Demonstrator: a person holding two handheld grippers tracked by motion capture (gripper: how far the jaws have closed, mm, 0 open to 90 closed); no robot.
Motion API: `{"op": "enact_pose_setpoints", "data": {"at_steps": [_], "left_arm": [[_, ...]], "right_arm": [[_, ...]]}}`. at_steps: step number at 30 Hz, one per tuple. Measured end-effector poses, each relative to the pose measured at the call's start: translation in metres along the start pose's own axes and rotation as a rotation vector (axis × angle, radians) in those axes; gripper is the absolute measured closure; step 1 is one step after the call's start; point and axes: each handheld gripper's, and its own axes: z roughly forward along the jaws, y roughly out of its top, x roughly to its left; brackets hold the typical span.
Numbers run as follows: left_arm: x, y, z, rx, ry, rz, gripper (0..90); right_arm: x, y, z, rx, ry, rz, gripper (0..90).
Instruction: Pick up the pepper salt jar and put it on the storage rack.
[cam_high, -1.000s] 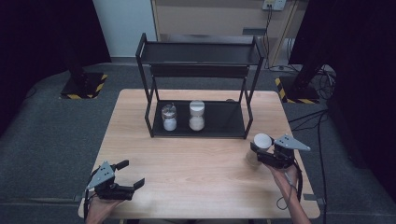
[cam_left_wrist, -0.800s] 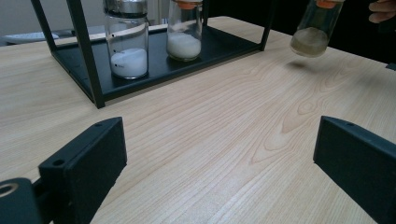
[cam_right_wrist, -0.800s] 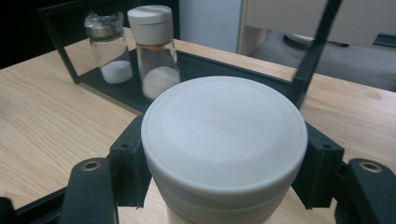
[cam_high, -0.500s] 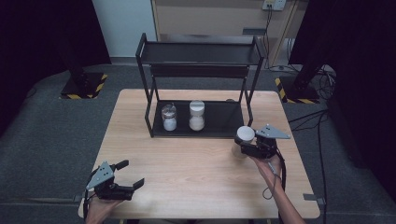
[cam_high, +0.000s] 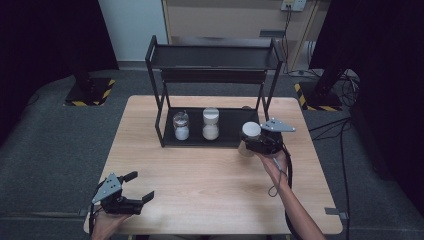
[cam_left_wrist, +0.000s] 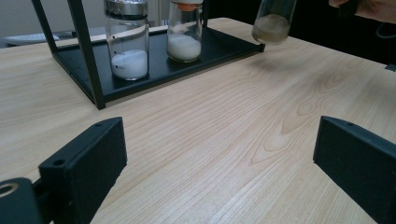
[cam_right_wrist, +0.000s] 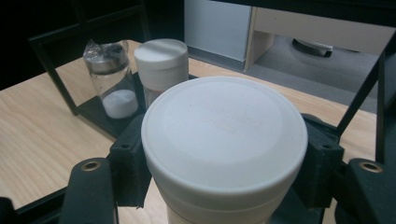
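Holding: your right gripper (cam_high: 248, 143) pinched a white-lidded jar (cam_high: 249, 136) just below its lid, one black jaw pressed against each side, as the right gripper view showed.
Jar position: it hung clear of the wooden table (cam_high: 210, 185), just beside the front right corner of the black two-tier rack (cam_high: 215, 60), not yet on the lower tray.
Jar contents: from the left gripper view, the clear body (cam_left_wrist: 274, 21) carried a little pale powder at the bottom, so you likely had a light load with most weight low.
Handling: I judged it stiff, smooth and probably slippery under the jaws; if it was glass, a knock on the rack's corner post could have chipped it.
Best hold: around the body right under the lid, where you had it, since the lid's rim would stop it sliding down.
Long axis: it ran base to lid, nearly vertical, with a slight lean in the left gripper view.
Pointing: lid (cam_right_wrist: 224, 135) up, base toward the table.
Neighbours: a metal-capped shaker (cam_high: 181, 125) and a white-capped jar (cam_high: 210, 123) stood upright, side by side on the lower tray, apart from yours.
Left gripper: your left gripper (cam_high: 139, 187) was spread wide and empty, low over the near left corner of the table.
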Motion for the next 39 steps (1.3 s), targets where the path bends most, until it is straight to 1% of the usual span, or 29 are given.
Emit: {"op": "enact_pose_setpoints", "data": {"at_steps": [8, 18, 24, 29, 35, 39], "left_arm": [[0.001, 0.0, -0.001, -0.001, 0.0, 0.0, 1.7], [0.001, -0.001, -0.001, -0.002, -0.002, -0.002, 1.7], [0.002, -0.001, -0.001, -0.003, -0.002, -0.004, 1.7], [0.002, -0.001, -0.001, -0.004, -0.004, -0.006, 1.8], [0.002, -0.001, -0.001, -0.004, -0.004, -0.007, 1.8], [0.003, -0.001, -0.001, -0.003, -0.005, -0.007, 1.8]], "right_arm": [[0.001, 0.016, 0.021, 0.001, -0.029, 0.009, 33.4], [-0.002, 0.025, 0.048, 0.008, -0.078, 0.033, 33.5], [-0.004, 0.024, 0.061, 0.009, -0.106, 0.053, 33.4], [-0.005, 0.02, 0.071, 0.017, -0.13, 0.07, 33.4], [-0.005, 0.013, 0.08, 0.028, -0.149, 0.077, 33.4], [-0.005, 0.01, 0.085, 0.027, -0.152, 0.08, 33.4]]}}
